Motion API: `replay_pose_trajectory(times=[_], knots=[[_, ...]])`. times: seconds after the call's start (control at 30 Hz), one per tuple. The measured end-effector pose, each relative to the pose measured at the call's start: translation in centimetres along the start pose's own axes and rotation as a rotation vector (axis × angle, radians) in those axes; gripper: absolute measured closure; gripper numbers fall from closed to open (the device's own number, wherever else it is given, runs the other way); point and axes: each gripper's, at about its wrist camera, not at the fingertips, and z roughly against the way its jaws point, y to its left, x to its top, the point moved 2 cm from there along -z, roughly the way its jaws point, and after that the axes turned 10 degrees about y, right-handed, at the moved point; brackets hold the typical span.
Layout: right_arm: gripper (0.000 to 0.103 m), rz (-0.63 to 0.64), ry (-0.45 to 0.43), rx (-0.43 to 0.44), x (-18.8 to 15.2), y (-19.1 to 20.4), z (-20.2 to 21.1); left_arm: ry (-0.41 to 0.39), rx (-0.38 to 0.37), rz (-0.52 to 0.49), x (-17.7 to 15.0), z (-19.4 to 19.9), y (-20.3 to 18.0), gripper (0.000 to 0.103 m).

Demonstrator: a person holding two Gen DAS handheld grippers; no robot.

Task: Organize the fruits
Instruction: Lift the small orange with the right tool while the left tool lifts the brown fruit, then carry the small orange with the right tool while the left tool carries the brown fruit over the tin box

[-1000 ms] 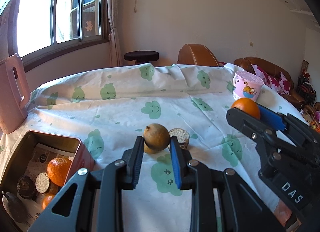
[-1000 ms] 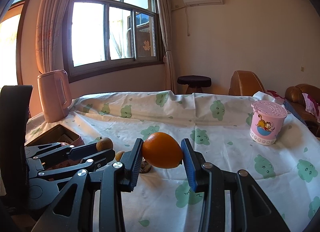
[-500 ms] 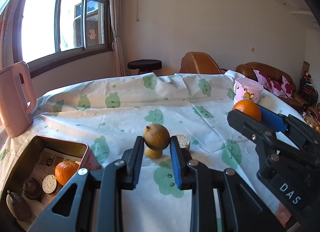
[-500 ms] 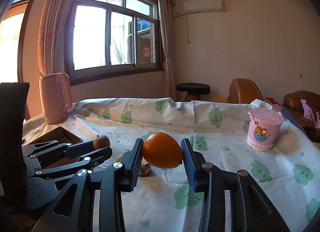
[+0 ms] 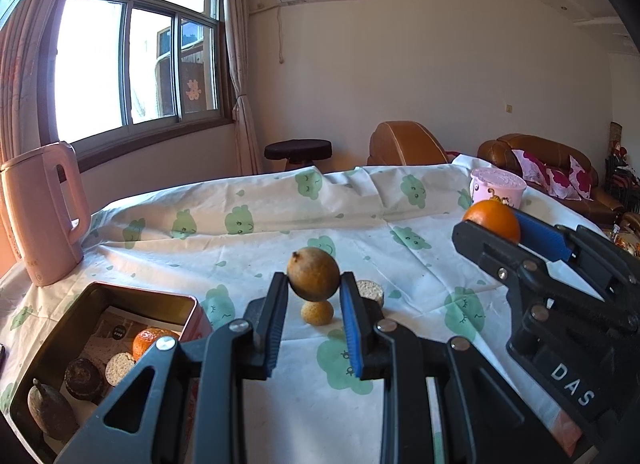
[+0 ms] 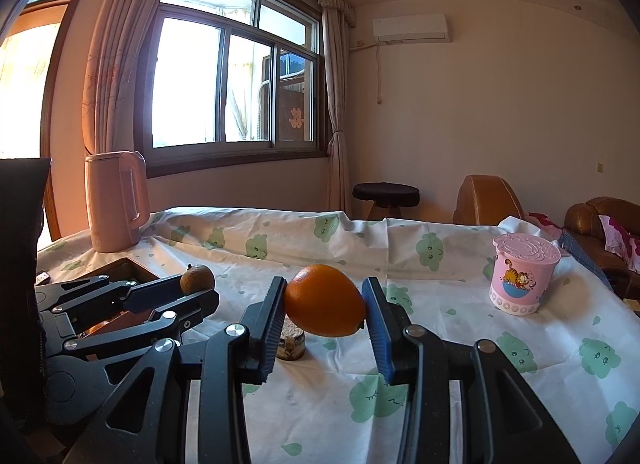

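Two grippers I hold, left gripper [image 5: 314,306] pinching one brown fruit [image 5: 314,274], right gripper [image 6: 325,314] pinching one orange [image 6: 324,306], one tin [image 5: 52,338], one small yellow fruit [image 5: 317,312] on my tablecloth [image 5: 248,248].

- My right gripper [image 5: 516,230] carries the white letters "DAS" on its black body, read from my left wrist camera.
- The pink cup [image 6: 523,274] has a cartoon orange cat printed on it, with no words I can read.
- The paper in the tin box [image 5: 100,300] bears a small dark round label, too small for me to read.
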Motion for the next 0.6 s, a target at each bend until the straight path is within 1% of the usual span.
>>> replay_pose_trajectory(times=[0.37,0.6], knots=[[0.062,0.014,-0.006,0.002,-0.2,0.8,0.6,-0.019,0.005,0.004,-1.1,1.7,1.5,0.075],[0.062,0.037,0.028,0.067,0.0,3.4,0.2,-0.022,0.036,0.034,-1.6,3.3,4.5,0.075]])
